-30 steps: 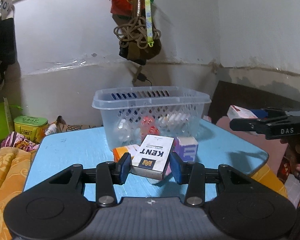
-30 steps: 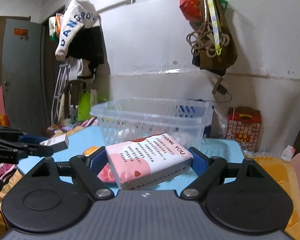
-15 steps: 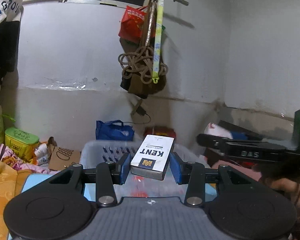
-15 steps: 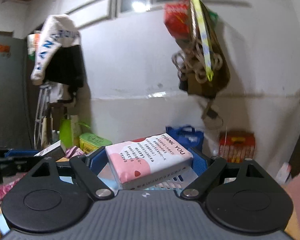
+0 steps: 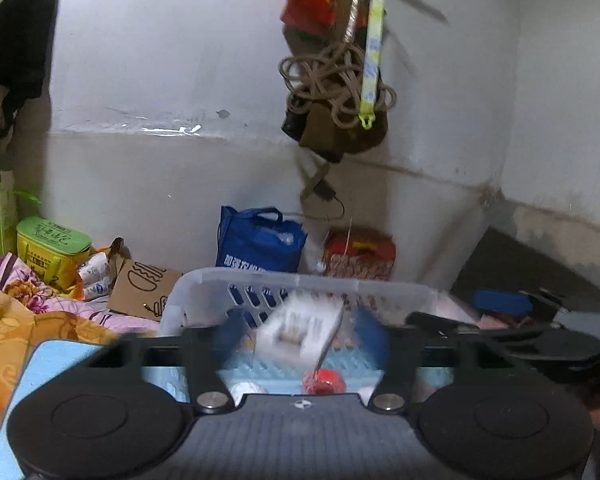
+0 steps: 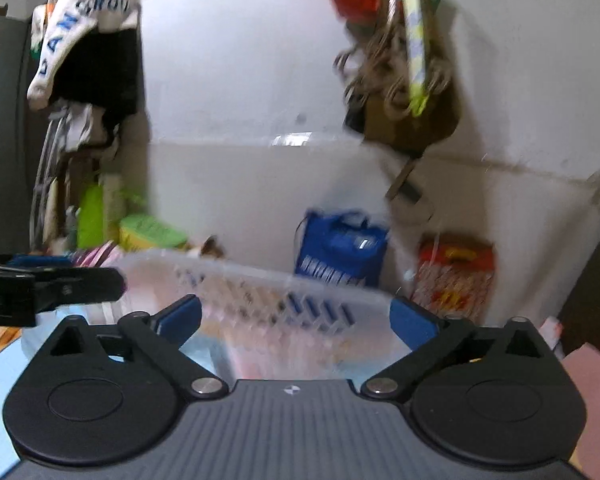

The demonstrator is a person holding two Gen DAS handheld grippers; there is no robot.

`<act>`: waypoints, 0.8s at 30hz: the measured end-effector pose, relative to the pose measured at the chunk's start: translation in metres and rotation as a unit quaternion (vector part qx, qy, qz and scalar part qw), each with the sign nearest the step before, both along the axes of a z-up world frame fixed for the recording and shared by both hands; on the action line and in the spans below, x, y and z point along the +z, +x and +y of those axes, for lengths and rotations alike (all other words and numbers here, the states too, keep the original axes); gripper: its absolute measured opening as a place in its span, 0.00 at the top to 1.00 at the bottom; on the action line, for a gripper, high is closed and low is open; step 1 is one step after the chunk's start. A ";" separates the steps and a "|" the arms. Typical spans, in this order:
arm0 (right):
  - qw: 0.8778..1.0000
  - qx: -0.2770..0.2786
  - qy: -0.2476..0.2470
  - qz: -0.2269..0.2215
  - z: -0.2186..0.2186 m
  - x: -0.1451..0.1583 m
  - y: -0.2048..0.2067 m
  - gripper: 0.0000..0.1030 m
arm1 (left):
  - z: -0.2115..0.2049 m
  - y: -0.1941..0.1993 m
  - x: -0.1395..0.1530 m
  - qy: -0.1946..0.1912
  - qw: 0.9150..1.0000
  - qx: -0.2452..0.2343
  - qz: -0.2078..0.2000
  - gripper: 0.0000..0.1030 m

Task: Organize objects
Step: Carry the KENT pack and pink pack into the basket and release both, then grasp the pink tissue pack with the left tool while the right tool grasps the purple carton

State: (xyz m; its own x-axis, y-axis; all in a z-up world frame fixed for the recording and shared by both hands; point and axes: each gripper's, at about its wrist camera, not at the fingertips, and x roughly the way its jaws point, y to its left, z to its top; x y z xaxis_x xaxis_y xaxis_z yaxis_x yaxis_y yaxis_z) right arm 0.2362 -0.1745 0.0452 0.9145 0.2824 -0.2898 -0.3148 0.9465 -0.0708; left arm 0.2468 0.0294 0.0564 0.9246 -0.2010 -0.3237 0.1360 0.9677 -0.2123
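The clear plastic basket (image 5: 300,282) stands on the blue table, just ahead of both grippers; it also shows in the right wrist view (image 6: 260,280). My left gripper (image 5: 300,334) is open above the basket, and the white KENT box (image 5: 300,330) is a blur between its spread fingers, dropping into the basket. My right gripper (image 6: 296,320) is open wide and empty over the basket. A pink blur (image 6: 268,354) shows in the basket below it, likely the pink pack. A red item (image 5: 324,381) lies in the basket.
The blue table (image 5: 44,360) carries the basket. Behind it are a blue bag (image 5: 260,242), a red box (image 5: 358,258), a green tin (image 5: 52,242) and a cardboard piece (image 5: 144,284). Rope and bags (image 5: 336,92) hang on the wall. Orange cloth (image 5: 4,344) lies left.
Both grippers rose over the basket and opened. The KENT box left the left gripper's hold and the pink pack left the right gripper's hold.
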 end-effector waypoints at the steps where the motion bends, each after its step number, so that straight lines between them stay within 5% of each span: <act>1: 1.000 0.000 0.006 -0.011 -0.002 0.003 -0.007 0.00 | 0.003 -0.001 0.002 -0.005 1.000 0.006 -0.005 0.03; 6: 0.997 0.016 0.075 -0.012 -0.025 0.002 -0.057 0.00 | 0.011 -0.043 0.004 0.008 0.999 0.030 -0.019 0.02; 10: 0.987 0.050 0.123 0.092 -0.036 -0.046 -0.091 0.00 | 0.010 -0.095 -0.032 0.008 1.000 -0.010 0.010 0.02; 12: 0.984 0.063 0.089 0.143 -0.032 -0.069 -0.099 0.00 | 0.008 -0.107 -0.055 0.010 0.998 -0.038 0.049 0.02; 15: 0.987 0.069 0.047 0.140 -0.024 -0.084 -0.105 0.00 | 0.008 -0.116 -0.083 0.003 0.992 -0.060 0.109 0.03; 18: 0.988 0.074 0.037 0.133 -0.018 -0.086 -0.101 0.10 | 0.008 -0.117 -0.094 0.016 0.991 -0.059 0.123 0.04; 21: 0.985 0.077 0.041 0.152 -0.015 -0.091 -0.094 0.32 | 0.011 -0.115 -0.098 -0.004 0.990 -0.069 0.126 0.04; 24: 0.983 0.076 0.041 0.164 -0.020 -0.098 -0.090 0.34 | 0.006 -0.111 -0.103 -0.008 0.989 -0.081 0.126 0.04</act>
State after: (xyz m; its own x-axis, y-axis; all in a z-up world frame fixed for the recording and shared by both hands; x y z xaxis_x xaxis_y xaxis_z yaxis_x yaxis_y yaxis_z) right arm 0.1460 -0.1940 -0.0532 0.7212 0.4434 -0.5322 -0.4466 0.8849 0.1321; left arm 0.1363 0.0357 -0.0465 0.7701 -0.3473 -0.5352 0.2300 0.9336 -0.2749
